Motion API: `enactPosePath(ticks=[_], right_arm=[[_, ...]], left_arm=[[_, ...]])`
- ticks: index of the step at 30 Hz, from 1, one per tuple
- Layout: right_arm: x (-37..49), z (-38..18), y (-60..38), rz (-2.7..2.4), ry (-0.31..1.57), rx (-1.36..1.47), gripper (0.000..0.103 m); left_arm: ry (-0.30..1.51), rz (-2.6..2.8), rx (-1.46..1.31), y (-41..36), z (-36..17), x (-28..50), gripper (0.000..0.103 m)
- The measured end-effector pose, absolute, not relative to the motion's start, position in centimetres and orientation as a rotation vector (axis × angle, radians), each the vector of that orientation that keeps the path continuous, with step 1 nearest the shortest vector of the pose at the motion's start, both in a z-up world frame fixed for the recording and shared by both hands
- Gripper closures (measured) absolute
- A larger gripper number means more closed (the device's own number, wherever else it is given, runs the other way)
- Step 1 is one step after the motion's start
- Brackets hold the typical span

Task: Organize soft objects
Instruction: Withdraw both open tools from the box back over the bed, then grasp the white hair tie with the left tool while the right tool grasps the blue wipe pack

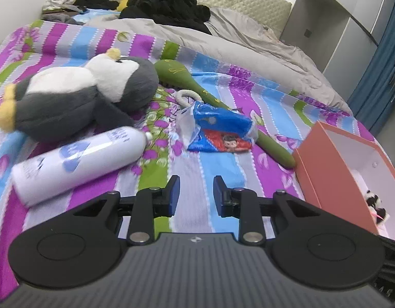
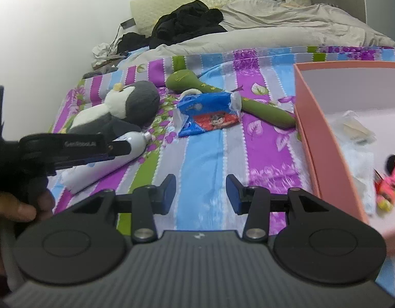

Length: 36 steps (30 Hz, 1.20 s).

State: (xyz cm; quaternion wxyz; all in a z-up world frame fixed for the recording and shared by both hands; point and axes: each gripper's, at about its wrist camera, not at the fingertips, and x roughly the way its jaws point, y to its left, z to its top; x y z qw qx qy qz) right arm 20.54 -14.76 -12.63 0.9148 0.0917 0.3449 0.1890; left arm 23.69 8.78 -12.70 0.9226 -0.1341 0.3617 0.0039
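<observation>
Both claws over the bed, nothing gripped.

My left claw (image 1: pixel 196 195) hangs with jaws spread and empty above the striped sheet (image 1: pixel 192 164); the penguin (image 1: pixel 79 97) lies ahead to its left, the bottle (image 1: pixel 76 161) just nearer, the blue packet (image 1: pixel 220 131) ahead across the green toy (image 1: pixel 210 97). My right claw (image 2: pixel 201 195) is spread and empty too, the pink box (image 2: pixel 315 138) just to its right, holding small toys. I see the left claw's side at left.
</observation>
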Motion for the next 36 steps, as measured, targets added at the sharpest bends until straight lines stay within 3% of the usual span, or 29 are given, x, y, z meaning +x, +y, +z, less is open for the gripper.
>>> enactPosePath(ticks=[3,23,27,36], right_arm=[[22.8,-13.9,-14.0,0.389,0.703,0.198,0.057],[37.7,-20.5,-12.0,0.265,0.683,0.231,0.056],[39.1,-21.5,-11.7,0.263,0.695,0.266,0.044],[41.3,-22.5,-11.5,0.354,0.699,0.428,0.042]], left_arm=[[0.756,0.003,-0.272,9.2,-13.8,27.1,0.063],[0.756,-0.048,-0.150,10.3,-18.7,45.4,0.062],[0.736,-0.052,-0.135,10.6,-19.3,47.7,0.062],[0.732,-0.096,-0.099,10.7,-20.3,49.7,0.062]])
